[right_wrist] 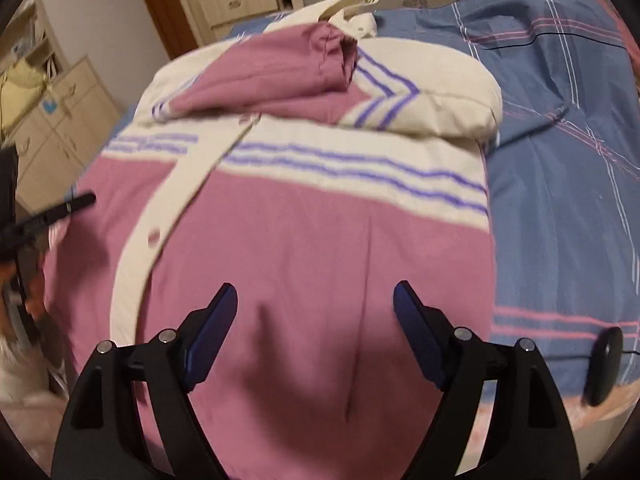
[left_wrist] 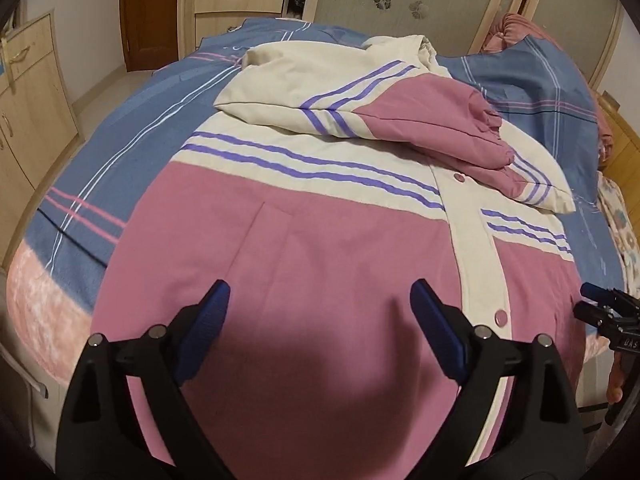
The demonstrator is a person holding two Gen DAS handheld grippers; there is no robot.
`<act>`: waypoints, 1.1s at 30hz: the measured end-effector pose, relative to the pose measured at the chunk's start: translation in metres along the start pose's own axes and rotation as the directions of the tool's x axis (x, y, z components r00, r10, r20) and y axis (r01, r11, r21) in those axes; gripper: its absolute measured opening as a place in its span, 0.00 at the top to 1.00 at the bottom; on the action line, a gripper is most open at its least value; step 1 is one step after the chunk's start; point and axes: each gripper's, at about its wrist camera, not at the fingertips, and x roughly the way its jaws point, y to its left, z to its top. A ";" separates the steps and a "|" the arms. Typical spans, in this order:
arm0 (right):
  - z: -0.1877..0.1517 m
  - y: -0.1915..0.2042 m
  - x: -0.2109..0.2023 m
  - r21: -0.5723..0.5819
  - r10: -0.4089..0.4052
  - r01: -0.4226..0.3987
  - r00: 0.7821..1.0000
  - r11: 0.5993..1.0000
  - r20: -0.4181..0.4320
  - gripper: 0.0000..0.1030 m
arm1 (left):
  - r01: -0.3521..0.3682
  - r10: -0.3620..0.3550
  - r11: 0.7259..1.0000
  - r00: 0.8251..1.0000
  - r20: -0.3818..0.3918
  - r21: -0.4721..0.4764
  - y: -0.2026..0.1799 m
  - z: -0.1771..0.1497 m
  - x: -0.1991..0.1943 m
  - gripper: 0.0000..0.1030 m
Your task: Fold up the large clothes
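While each hand-held gripper (left_wrist: 320, 300) (right_wrist: 316, 302) gapes empty, the pink-and-cream jacket (left_wrist: 304, 240) lies sleeves folded in.

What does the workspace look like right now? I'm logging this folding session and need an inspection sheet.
Surface: bed with blue plaid cover, a pink blanket edge at its near side.
Job's things: pink and cream jacket lies front up, snaps closed, both sleeves folded across the chest; bottom half not yet folded.
Clutter: pink bedding bunched at the far corner of the bed.
Grippers: left gripper and right gripper both open, above the lower hem, holding nothing.
Cables: thin dark line across the cover near a black disc; what it is, unclear.
Surroundings: wooden cabinets, drawers, wardrobe with flower pattern.
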 end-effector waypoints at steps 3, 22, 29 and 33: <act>-0.002 0.009 0.045 -0.046 -0.070 0.064 0.986 0.997 -0.151 0.19 | -0.029 0.029 0.999 1.000 -0.007 0.013 -0.005 0.002 0.004 0.11; 0.303 -0.021 0.026 0.137 0.323 -0.369 0.906 0.919 0.274 0.24 | 0.189 -0.190 0.981 0.982 -0.008 -0.035 -0.020 0.033 0.045 0.11; 0.448 -0.032 0.158 0.287 0.155 -0.226 0.956 0.931 0.249 0.31 | 0.128 -0.131 0.985 0.991 0.019 0.113 -0.029 0.013 0.063 0.10; 0.485 -0.037 0.219 0.366 0.131 -0.196 0.972 0.910 0.195 0.58 | 0.158 -0.162 0.982 0.986 0.035 0.101 -0.024 0.013 0.064 0.10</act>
